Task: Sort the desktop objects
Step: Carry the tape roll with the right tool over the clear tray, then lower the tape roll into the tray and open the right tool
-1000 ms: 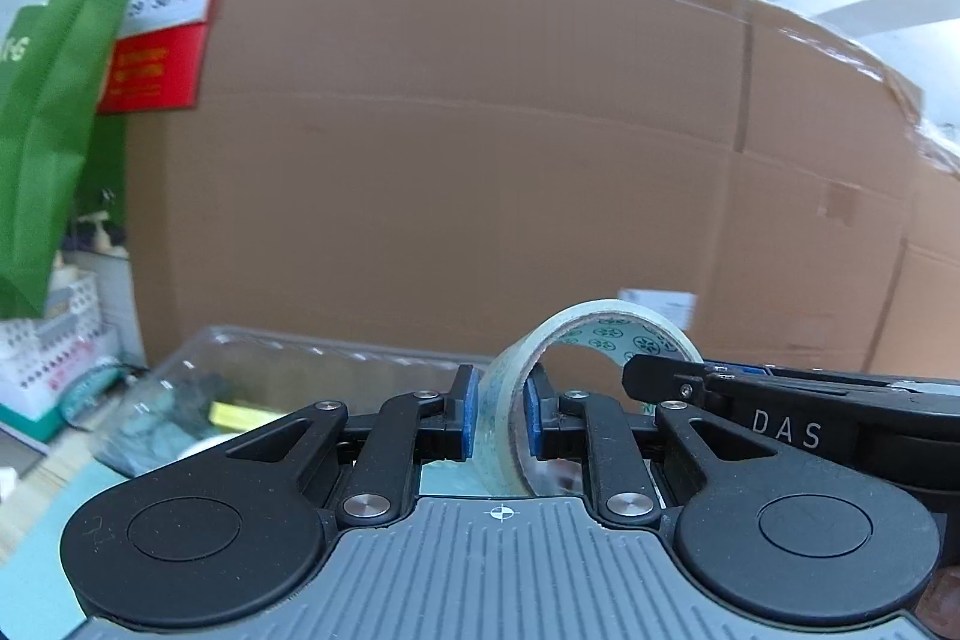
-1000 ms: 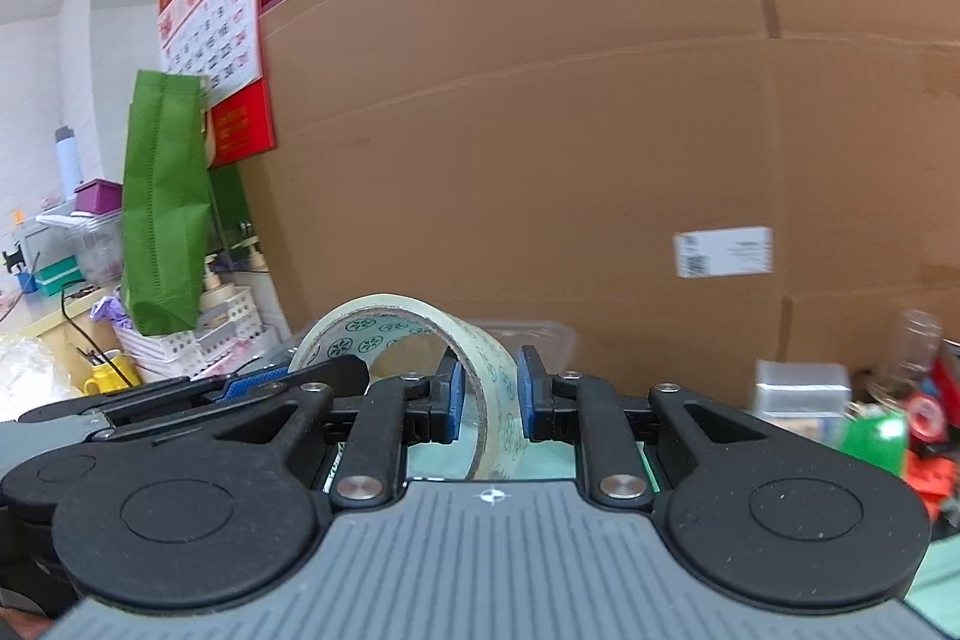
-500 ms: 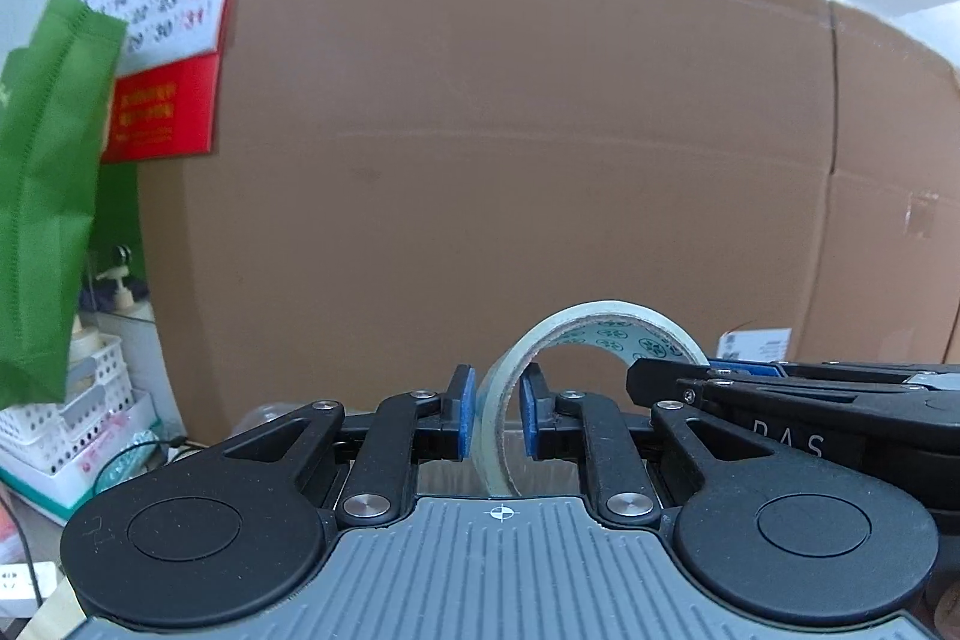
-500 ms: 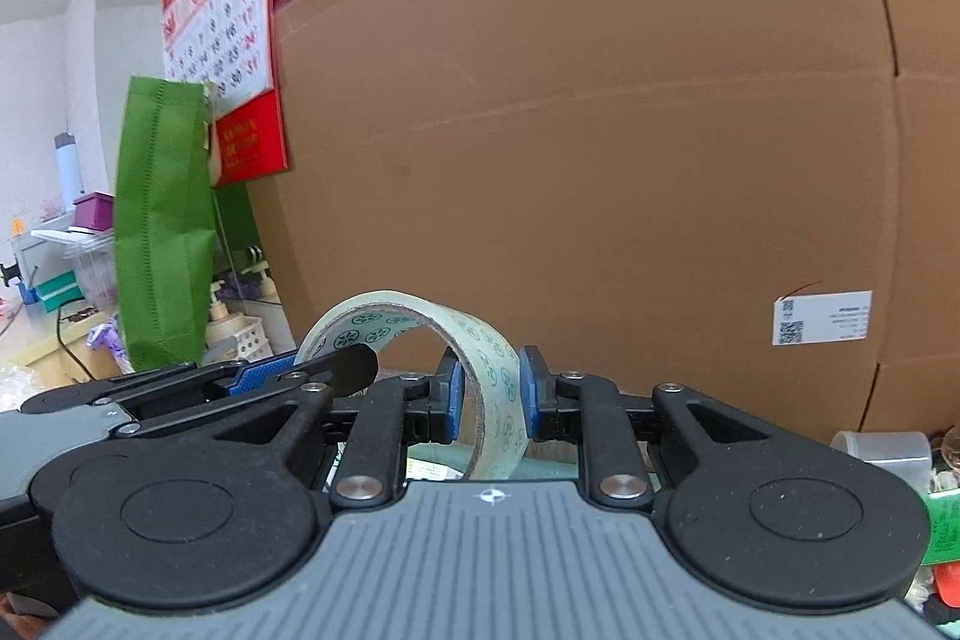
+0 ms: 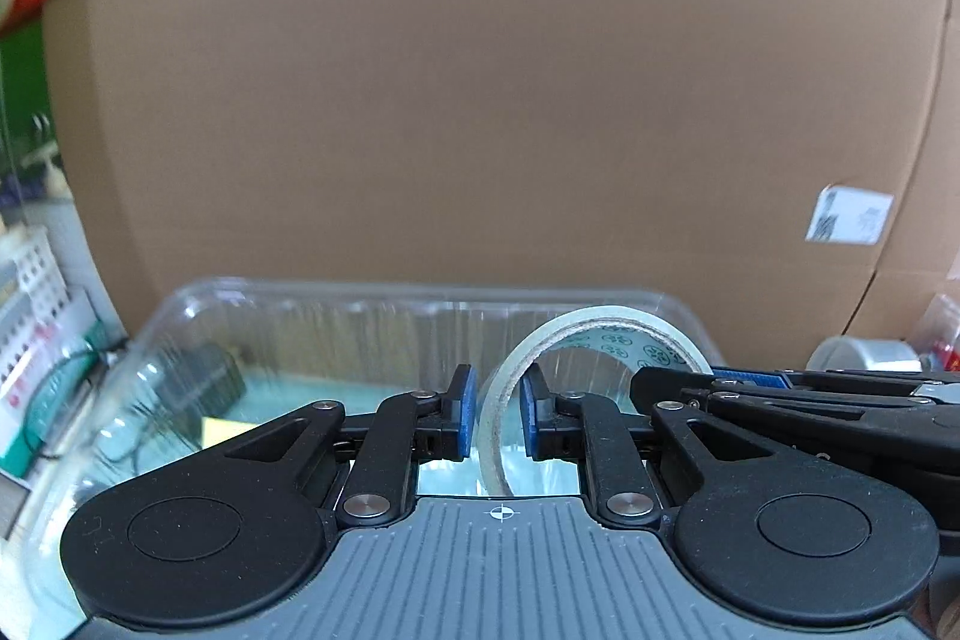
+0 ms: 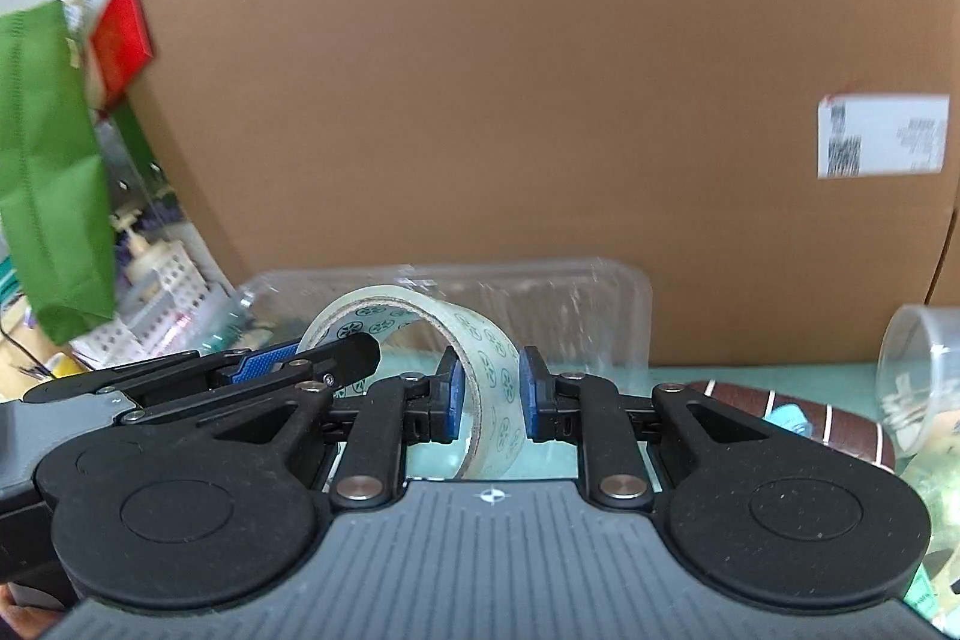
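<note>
A roll of clear tape point(image 5: 540, 358) with a green-printed core is held by both grippers, one on each side of the ring. My left gripper point(image 5: 497, 415) is shut on its left side. My right gripper point(image 6: 489, 397) is shut on its right side point(image 6: 492, 370). Each gripper's fingers show in the other's view, to the right point(image 5: 780, 394) and to the left point(image 6: 240, 370). The roll hangs over a clear plastic bin point(image 5: 270, 316), also seen in the right wrist view point(image 6: 600, 298). The bin holds a dark object point(image 5: 204, 382) and a yellow note point(image 5: 225, 430).
A big cardboard box point(image 5: 480, 100) stands right behind the bin. A white perforated basket point(image 5: 36, 280) and a green bag point(image 6: 48, 172) are at the left. A brown striped object point(image 6: 810, 412), a tipped clear cup point(image 6: 918, 364) and a silver tape roll point(image 5: 864, 355) lie at the right.
Both grippers moved forward and down with the tape roll; the cardboard box is nearer and the clear bin has come into view under the roll.
</note>
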### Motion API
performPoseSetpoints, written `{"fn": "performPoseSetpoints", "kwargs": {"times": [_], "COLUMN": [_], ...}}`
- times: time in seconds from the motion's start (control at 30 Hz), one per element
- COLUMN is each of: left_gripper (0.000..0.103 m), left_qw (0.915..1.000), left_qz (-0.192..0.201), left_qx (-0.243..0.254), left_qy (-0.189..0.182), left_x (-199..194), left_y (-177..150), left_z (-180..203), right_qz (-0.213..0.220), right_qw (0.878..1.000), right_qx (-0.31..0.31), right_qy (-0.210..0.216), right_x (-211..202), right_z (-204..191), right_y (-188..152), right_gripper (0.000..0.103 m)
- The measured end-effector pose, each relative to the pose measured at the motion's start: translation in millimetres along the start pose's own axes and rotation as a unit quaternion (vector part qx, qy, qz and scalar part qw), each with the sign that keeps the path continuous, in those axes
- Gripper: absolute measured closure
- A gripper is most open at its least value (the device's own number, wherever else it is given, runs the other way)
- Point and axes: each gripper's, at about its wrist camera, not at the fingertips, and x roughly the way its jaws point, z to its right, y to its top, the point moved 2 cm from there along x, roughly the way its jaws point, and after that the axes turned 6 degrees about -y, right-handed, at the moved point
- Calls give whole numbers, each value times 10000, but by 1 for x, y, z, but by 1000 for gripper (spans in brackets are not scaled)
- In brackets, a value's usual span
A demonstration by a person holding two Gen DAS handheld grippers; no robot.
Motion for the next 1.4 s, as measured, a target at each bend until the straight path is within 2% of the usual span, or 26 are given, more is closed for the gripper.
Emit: {"fn": "performPoseSetpoints", "kwargs": {"times": [0.23,0.37,0.53,0.9,1.0,1.27,1.4], "left_gripper": [82,75,75,77,72,70,61], "left_qw": [9980,9958,9945,9928,9921,9903,9905], "left_qz": [-604,-861,-997,-1117,-1165,-1279,-1244], "left_qx": [-155,-279,-299,-358,-412,-514,-564], "left_qy": [-57,-130,-124,-226,-218,-193,-155], "left_x": [27,33,34,48,45,43,43], "left_y": [2,3,5,3,4,6,7], "left_z": [-6,-14,-12,-18,-17,-23,-29], "right_qz": [-321,-446,-576,-491,-528,-767,-798], "right_qw": [9994,9988,9981,9975,9971,9947,9942], "right_qx": [57,-36,-109,-280,-331,-494,-476], "right_qy": [-120,-202,-211,-422,-442,-484,-550], "right_x": [21,27,31,36,37,33,29], "right_z": [7,7,9,-2,-5,-5,-6], "right_y": [-1,3,8,4,4,8,7], "right_gripper": [80,80,80,80,80,75,70]}}
